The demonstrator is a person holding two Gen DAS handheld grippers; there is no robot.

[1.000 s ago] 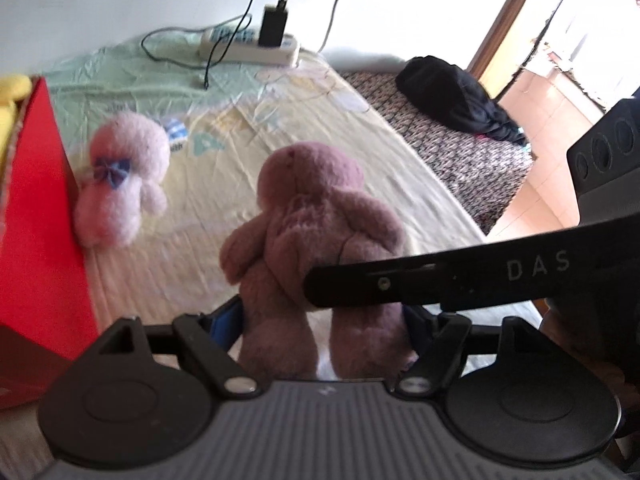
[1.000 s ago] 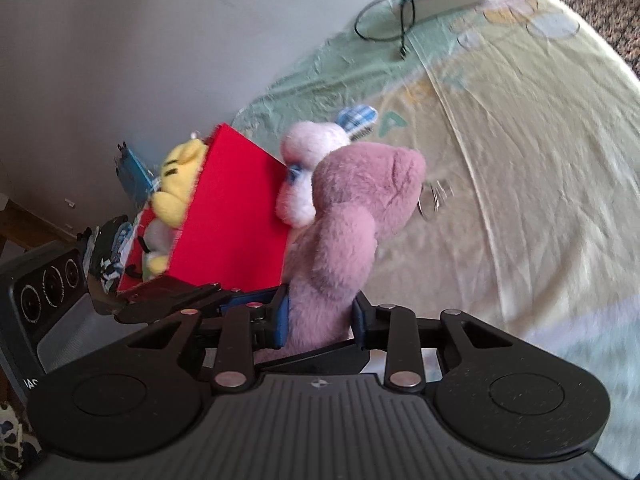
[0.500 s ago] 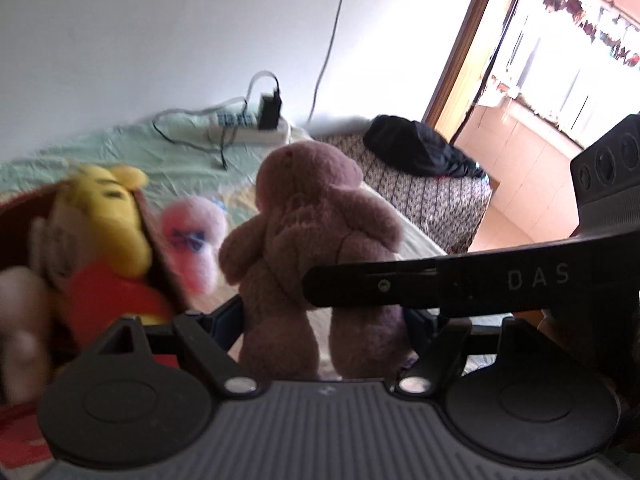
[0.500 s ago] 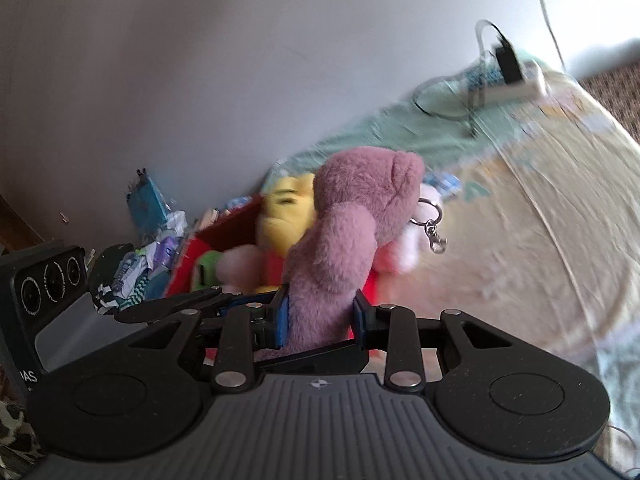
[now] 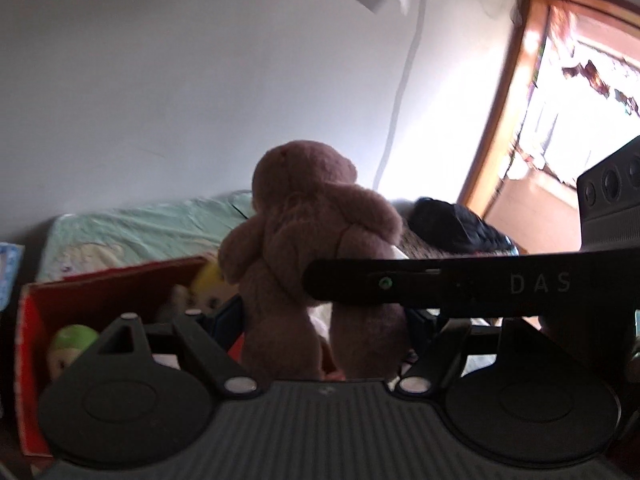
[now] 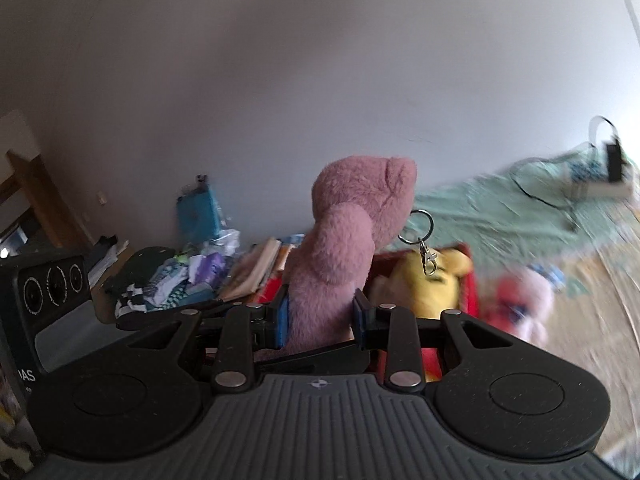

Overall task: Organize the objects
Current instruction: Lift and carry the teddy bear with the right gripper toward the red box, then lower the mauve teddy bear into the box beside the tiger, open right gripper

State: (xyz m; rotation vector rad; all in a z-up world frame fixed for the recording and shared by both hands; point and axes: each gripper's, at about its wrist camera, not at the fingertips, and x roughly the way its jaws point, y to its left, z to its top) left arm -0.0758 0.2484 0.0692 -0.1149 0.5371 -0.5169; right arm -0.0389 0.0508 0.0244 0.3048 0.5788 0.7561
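A mauve plush bear (image 5: 304, 232) hangs upright in the air, held from two sides. My left gripper (image 5: 324, 320) is shut on its legs. My right gripper (image 6: 320, 316) is shut on the bear (image 6: 352, 232) at its body, and one of its black fingers (image 5: 400, 284) crosses the left wrist view. A metal keyring (image 6: 420, 228) dangles from the bear's head. Just below and behind it lies an open red box (image 5: 100, 284) holding a yellow plush (image 6: 436, 280) and a green-topped toy (image 5: 74, 338). A small pink plush (image 6: 528, 300) sits on the bed against the box's right wall (image 6: 468, 280).
A green and yellow bed sheet (image 5: 140, 224) runs back to a white wall. A power strip with a charger (image 6: 600, 180) lies at its far end. Black clothing (image 5: 460, 228) is heaped at the right, near a doorway (image 5: 560, 120). Books and clothes (image 6: 192, 280) pile up left of the box.
Both grippers have carried the bear up off the bed and over toward the red box, whose open inside now shows. The views have tilted up to the wall.
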